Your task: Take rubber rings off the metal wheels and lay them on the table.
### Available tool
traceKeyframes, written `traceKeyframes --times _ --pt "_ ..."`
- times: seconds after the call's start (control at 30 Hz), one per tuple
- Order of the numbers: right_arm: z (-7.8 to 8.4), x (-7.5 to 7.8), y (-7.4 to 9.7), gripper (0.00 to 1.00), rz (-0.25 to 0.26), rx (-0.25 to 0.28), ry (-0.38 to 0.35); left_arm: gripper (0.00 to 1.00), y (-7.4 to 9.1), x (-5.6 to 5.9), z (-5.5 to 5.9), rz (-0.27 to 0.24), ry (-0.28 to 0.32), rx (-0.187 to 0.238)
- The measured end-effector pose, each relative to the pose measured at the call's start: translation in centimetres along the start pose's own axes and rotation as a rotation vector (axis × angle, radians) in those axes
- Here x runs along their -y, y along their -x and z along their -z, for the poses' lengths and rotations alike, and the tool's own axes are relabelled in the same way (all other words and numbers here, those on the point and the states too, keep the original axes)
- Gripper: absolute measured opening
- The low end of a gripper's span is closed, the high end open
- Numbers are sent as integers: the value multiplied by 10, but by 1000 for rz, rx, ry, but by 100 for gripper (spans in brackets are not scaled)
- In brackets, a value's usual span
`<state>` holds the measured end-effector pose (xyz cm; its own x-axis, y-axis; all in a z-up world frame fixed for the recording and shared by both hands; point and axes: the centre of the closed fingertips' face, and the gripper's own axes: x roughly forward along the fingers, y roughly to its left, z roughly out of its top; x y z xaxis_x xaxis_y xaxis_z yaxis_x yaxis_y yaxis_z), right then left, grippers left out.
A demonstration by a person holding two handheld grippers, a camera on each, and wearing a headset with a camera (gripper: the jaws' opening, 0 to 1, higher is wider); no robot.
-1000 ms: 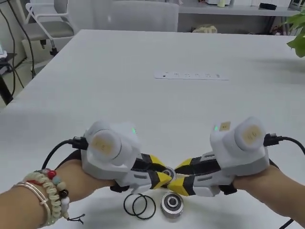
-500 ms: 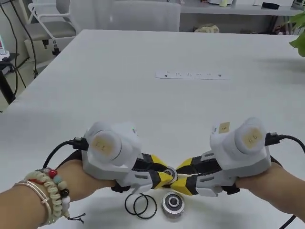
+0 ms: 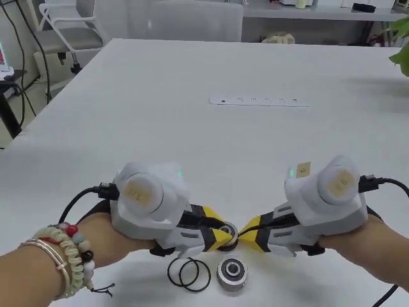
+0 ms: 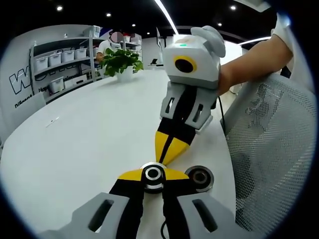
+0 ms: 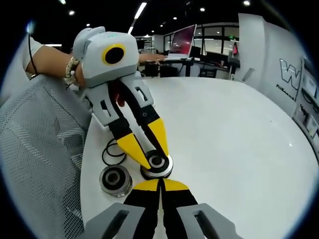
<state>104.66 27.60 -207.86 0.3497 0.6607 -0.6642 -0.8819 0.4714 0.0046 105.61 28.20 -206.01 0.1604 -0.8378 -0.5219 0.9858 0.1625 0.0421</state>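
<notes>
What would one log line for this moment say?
left gripper: shut on wheel | right gripper: shut, tips at wheel | table: two rings, second wheel

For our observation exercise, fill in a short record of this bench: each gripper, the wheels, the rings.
Left gripper: shut on the held wheel
Right gripper: jaws shut, tips at the held wheel's rim
Loose wheel: flat on the table, nearer the person than the grippers
Rubber rings: two, overlapping, on the table beside the loose wheel

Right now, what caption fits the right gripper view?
Left tongs hold a wheel, shut right tongs at its rim; second wheel and two rings lie alongside.
</notes>
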Motion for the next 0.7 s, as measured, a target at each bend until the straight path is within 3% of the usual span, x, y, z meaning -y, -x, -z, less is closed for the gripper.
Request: traceKeyframes --times 0.27,0.37,0.43,0.53,0.7 --pt "0 0 1 0 3 1 -47 8 0 0 0 0 -2 1" --pt "3 -2 1 1 -7 -23 -59 8 0 0 0 1 -3 2" --pt "4 -7 0 7 -20 -30 -67 8 0 0 0 1 -2 3" --pt "-3 -6 -2 19 -14 3 -98 8 0 0 0 1 -1 3" --pt "-6 -4 -8 23 15 11 -102 8 0 0 0 1 -1 4"
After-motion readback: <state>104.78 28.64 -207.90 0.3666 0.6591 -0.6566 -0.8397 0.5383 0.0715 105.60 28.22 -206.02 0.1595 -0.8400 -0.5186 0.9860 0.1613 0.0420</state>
